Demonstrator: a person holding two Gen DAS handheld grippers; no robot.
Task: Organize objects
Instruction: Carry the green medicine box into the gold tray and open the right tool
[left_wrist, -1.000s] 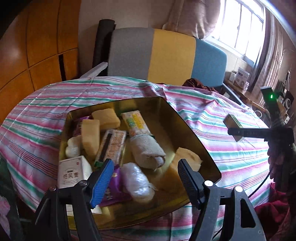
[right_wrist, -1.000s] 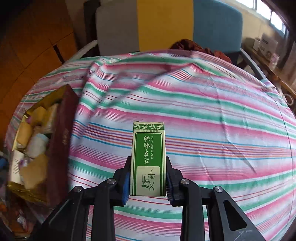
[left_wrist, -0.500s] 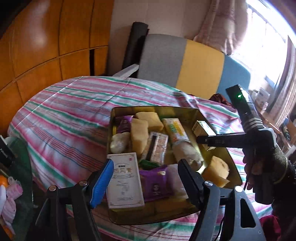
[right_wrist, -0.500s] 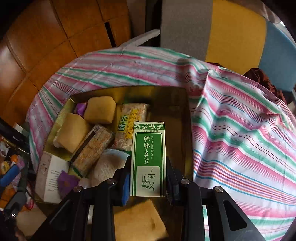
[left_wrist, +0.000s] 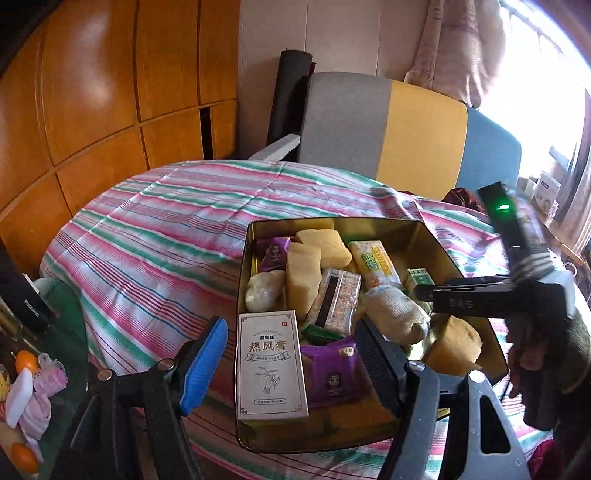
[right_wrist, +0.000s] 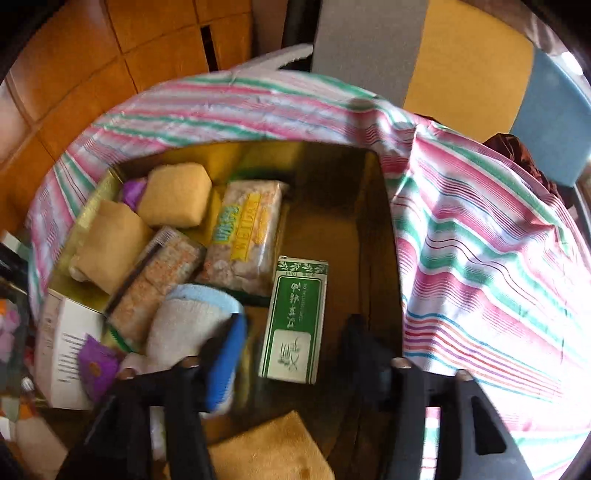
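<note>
Counting one gold tin (left_wrist: 332, 223) on one striped-clothed bench (left_wrist: 155, 236). Counting inside: four yellow sponges (left_wrist: 325, 247), two purple sachets (left_wrist: 334, 373), two clear-wrapped snack bars (left_wrist: 375, 264), one white carton (left_wrist: 271, 363), one green carton (right_wrist: 297, 319), one rolled towel (left_wrist: 397, 314), one pale lump (left_wrist: 264, 290). Counting two tools: left tool (left_wrist: 291, 363), right tool (right_wrist: 299, 349).
</note>
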